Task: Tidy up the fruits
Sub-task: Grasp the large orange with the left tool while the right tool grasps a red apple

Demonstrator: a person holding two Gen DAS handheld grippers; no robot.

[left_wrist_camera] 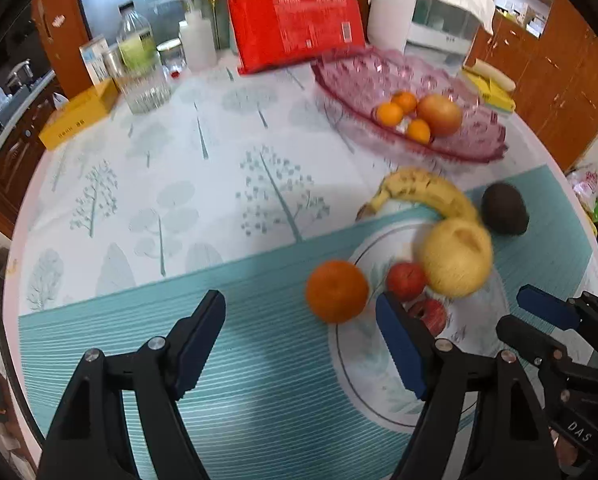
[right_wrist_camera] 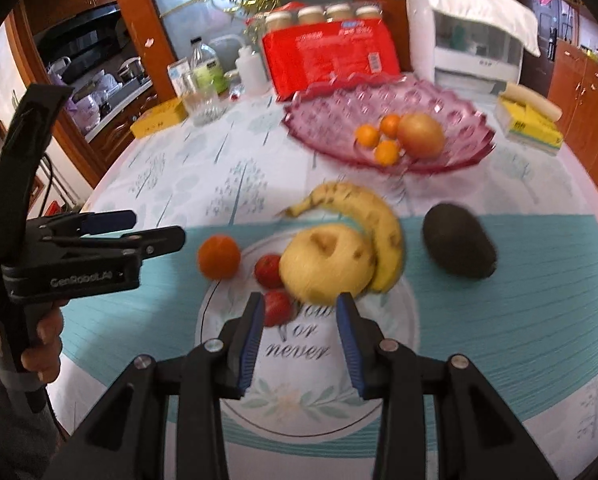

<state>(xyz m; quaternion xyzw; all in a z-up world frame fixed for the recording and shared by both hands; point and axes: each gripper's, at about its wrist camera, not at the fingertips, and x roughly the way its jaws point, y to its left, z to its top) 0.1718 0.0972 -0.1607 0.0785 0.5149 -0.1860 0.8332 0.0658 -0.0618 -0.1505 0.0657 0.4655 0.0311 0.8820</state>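
Six loose fruits sit near us on the teal mat (right_wrist_camera: 519, 280). A yellow apple (right_wrist_camera: 325, 268) touches the banana (right_wrist_camera: 363, 216), two small red fruits (right_wrist_camera: 269, 270) lie beside it, an orange (right_wrist_camera: 219, 257) lies to their left and a dark avocado (right_wrist_camera: 459, 246) apart on the right. Our left gripper (left_wrist_camera: 299, 298) is spread wide and empty by the orange. Our right gripper (right_wrist_camera: 301, 304) has its jaws narrowly parted, gripping nothing, just short of the apple. Beyond, a pink glass dish (right_wrist_camera: 339, 100) holds more fruit on the tree-print tablecloth (left_wrist_camera: 179, 160). A red package (right_wrist_camera: 331, 56), bottles (right_wrist_camera: 207, 68) and wooden cabinets (right_wrist_camera: 587, 92) stand behind.
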